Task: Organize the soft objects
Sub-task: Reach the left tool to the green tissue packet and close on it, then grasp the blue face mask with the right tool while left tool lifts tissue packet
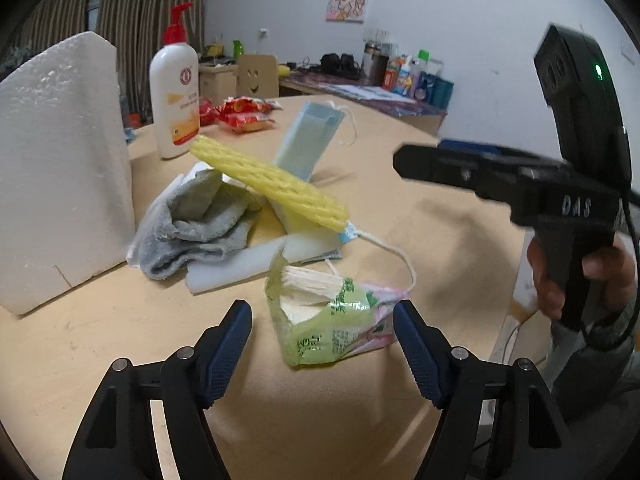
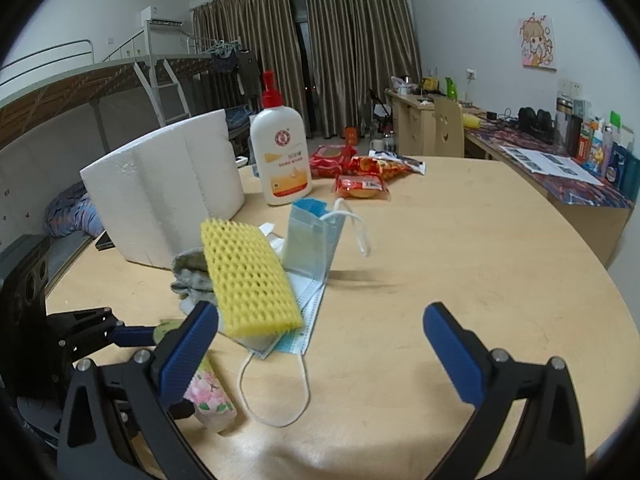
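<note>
Left wrist view: my left gripper (image 1: 322, 344) is parted, its blue ribbed pads on either side of the opened green-and-pink plastic tissue packet (image 1: 324, 320) without pressing on it; white tissues stick out of the torn top. The packet sits on the round pale wooden table (image 1: 440, 240). Behind it lies a heap: a crumpled grey terry cloth (image 1: 196, 224), a flat white foam sheet (image 1: 240, 264), and a yellow foam net sleeve (image 1: 268, 182) propped at a slant over a pale blue face mask (image 1: 352, 236) whose white ear loop trails toward the packet. A second blue mask pack (image 1: 310, 138) stands upright further back. A large white polystyrene block (image 1: 60, 168) stands at the left, with a white red-pump lotion bottle (image 1: 175, 88) beside it. My right gripper (image 1: 404, 164) reaches in from the right; I cannot tell its opening here.

Right wrist view: my right gripper (image 2: 320, 328) stands wide apart and holds nothing, above bare table just right of the heap. The yellow sleeve rests by its left finger (image 2: 188, 344).
</note>
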Action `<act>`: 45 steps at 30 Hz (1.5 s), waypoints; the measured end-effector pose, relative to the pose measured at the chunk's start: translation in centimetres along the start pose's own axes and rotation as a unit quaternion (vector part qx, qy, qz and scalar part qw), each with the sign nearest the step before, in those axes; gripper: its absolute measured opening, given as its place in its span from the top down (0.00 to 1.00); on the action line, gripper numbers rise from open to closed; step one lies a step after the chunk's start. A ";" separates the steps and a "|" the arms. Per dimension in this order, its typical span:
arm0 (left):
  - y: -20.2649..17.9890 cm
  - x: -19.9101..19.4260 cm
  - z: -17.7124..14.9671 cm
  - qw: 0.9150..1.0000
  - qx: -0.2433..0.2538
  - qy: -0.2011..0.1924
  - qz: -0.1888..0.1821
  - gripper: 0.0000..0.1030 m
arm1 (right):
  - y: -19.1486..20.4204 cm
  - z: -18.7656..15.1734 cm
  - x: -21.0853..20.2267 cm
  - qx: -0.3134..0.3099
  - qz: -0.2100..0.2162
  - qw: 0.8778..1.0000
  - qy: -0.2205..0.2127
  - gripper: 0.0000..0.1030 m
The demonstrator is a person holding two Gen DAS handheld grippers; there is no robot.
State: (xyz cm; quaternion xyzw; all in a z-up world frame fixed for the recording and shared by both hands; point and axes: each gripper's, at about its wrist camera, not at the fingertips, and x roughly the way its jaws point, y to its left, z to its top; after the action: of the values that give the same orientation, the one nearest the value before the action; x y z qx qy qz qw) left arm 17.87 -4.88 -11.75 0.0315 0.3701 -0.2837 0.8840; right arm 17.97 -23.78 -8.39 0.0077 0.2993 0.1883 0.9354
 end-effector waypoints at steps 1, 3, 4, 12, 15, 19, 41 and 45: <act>-0.1 0.2 0.0 1.000 0.003 0.006 0.005 0.28 | -0.2 0.1 0.1 0.000 0.002 1.000 0.000 0.00; -0.2 0.5 0.0 1.000 0.006 0.013 0.004 0.28 | -0.7 0.3 0.4 0.002 0.007 1.000 0.005 0.00; -0.1 0.5 -0.1 1.000 0.005 0.017 0.006 0.28 | -0.9 0.4 0.6 0.001 0.010 1.000 0.007 0.00; 0.7 2.0 0.7 0.999 -0.012 0.041 -0.006 0.38 | -1.6 1.4 1.6 -0.008 0.021 1.000 0.018 0.00; 0.8 2.2 1.0 0.999 -0.015 0.040 -0.006 0.45 | -1.9 1.7 1.8 -0.008 0.026 0.999 0.020 0.00; 1.0 2.2 1.3 0.999 -0.020 0.033 -0.017 0.51 | -2.0 1.8 2.2 -0.011 0.028 0.999 0.025 0.00; 1.8 0.2 0.7 0.998 -0.025 -0.017 -0.063 0.75 | 0.3 4.8 6.2 0.002 0.030 0.999 0.043 0.00; 2.3 -0.9 0.2 0.998 -0.025 -0.034 -0.051 0.75 | 0.1 4.9 6.7 0.012 0.021 0.999 0.047 0.01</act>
State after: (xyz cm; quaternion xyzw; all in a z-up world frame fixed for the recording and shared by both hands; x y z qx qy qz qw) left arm 18.68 -2.61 -11.34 -0.0188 0.3480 -0.3203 0.8809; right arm 25.74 -20.84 -8.12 0.0164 0.3446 0.2044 0.9161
